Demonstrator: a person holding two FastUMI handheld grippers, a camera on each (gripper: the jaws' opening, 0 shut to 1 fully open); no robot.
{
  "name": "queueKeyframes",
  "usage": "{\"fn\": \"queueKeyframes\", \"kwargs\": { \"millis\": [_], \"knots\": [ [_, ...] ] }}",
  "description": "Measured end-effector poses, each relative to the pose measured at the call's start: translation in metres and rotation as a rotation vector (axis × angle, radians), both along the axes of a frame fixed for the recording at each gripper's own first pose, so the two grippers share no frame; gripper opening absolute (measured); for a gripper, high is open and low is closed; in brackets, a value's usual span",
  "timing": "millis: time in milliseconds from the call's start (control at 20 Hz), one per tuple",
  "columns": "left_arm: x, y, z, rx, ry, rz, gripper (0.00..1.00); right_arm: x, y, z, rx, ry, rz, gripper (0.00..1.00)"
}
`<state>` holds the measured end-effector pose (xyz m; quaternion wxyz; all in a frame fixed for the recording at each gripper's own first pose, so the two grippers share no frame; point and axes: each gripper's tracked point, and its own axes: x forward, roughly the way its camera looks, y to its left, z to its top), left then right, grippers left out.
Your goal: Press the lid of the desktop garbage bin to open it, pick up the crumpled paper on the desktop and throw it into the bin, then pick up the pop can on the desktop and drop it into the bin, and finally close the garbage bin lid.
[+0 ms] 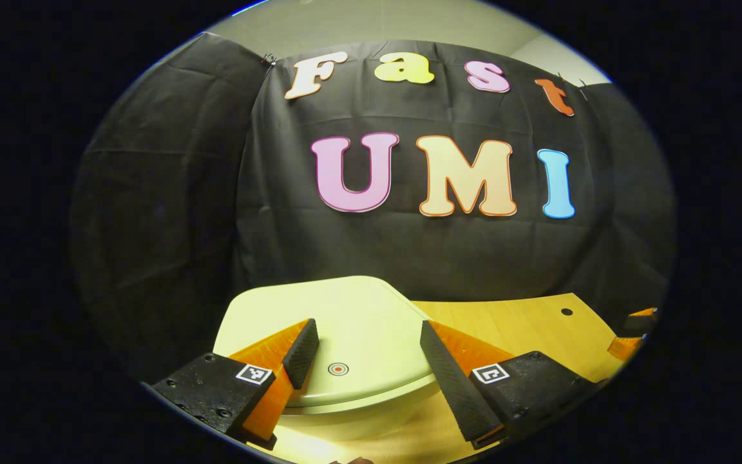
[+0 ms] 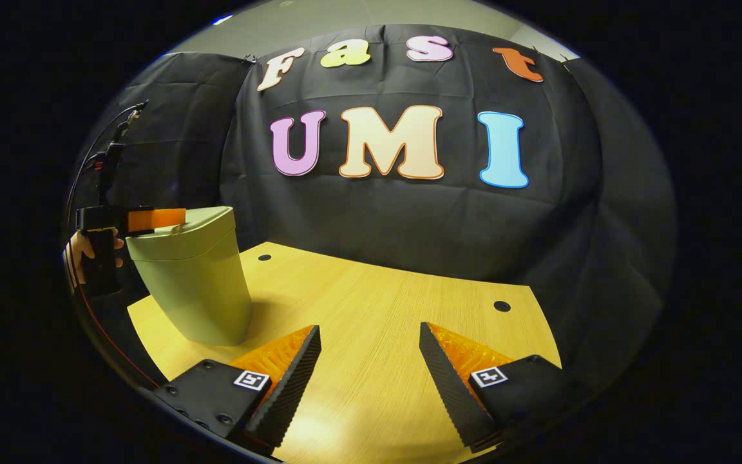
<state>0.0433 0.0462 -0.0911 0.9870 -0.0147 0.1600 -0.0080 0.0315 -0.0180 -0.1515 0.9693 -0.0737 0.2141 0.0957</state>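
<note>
Light wood desktop [image 2: 371, 309] under me, two small dark round holes in it: one at 11 o'clock [image 2: 265, 257], one at 2 o'clock [image 2: 502, 305]. Pale green garbage bin [image 2: 194, 283] stands upright on it at 10 o'clock, lid [image 1: 345, 322] down.

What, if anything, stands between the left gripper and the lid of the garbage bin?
Nothing visible. In the left gripper view the left gripper hangs just above the closed lid, jaws open on either side of its round button mark. The right gripper view shows it at the bin's top.
</note>
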Motion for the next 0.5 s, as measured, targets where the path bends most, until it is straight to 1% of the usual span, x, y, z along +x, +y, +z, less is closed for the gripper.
{"fn": "queueKeyframes", "kwargs": {
  "millis": [100,150,200,250,300,350,450,500],
  "knots": [
    [-0.001,0.001,0.003,-0.009,0.003,0.01,0.98,0.002,0.003,-0.003,0.004,0.006,0.001,0.97],
    [-0.001,-0.001,-0.003,-0.028,0.013,0.014,0.97,0.002,0.005,-0.004,0.008,0.01,0.004,0.97],
    [0.0,0.0,0.004,-0.029,-0.021,0.007,0.98,0.001,0.008,-0.005,0.019,0.013,0.008,0.97],
    [0.002,0.0,0.005,-0.01,-0.018,-0.006,0.99,0.003,0.01,-0.002,0.033,0.01,0.008,0.98],
    [0.004,-0.002,0.008,-0.039,-0.035,-0.007,0.98,0.005,0.013,0.003,0.052,-0.001,0.008,0.98],
    [0.005,0.0,0.016,-0.053,-0.047,0.003,0.97,0.007,0.015,0.01,0.069,-0.016,0.004,0.98],
    [0.008,0.003,0.036,-0.074,-0.133,0.029,0.95,0.012,0.017,0.023,0.096,-0.047,-0.007,0.98],
    [0.01,0.001,0.04,-0.058,-0.144,0.018,0.94,0.013,0.017,0.03,0.109,-0.061,-0.011,0.98]
  ]
}}
